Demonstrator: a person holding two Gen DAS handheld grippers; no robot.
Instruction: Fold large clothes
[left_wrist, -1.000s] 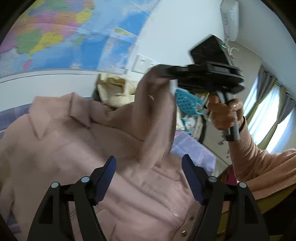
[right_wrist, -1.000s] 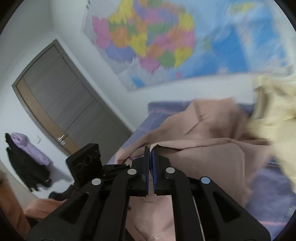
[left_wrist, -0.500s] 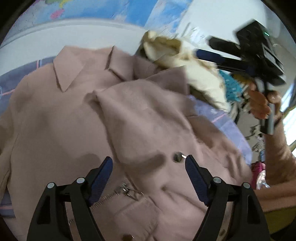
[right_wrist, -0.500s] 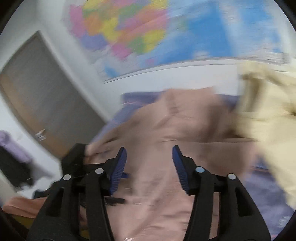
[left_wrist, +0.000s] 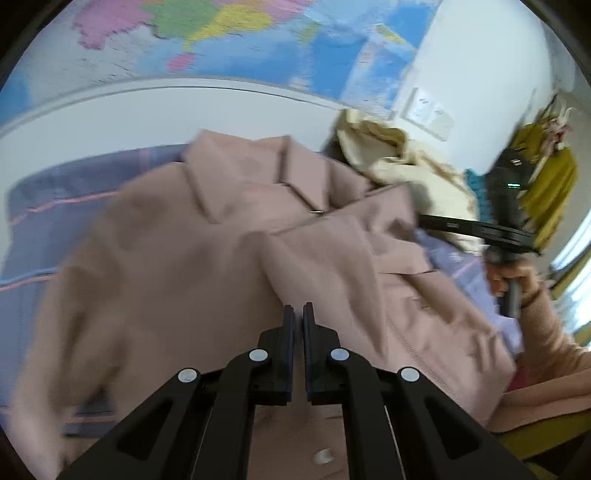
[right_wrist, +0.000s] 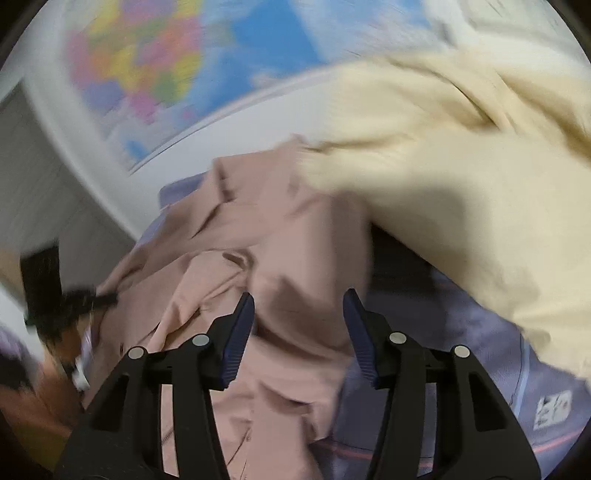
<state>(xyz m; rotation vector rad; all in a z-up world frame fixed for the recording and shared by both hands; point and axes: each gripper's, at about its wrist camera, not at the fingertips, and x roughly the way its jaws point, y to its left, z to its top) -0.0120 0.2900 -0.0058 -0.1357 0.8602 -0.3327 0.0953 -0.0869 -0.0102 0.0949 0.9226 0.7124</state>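
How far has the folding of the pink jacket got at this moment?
Done: one sleeve lies folded across the front of the pink jacket, which is spread collar-up on the purple sheet. In hand: nothing; the left gripper is shut above the cloth, and the right gripper, jaws closing, has no cloth pinched. Left: the other side and the final fold. The cream garment is untouched.

Soft daylight from a window (left_wrist: 576, 258); both fisheye views bend at the edges, the right wrist view motion-blurred.
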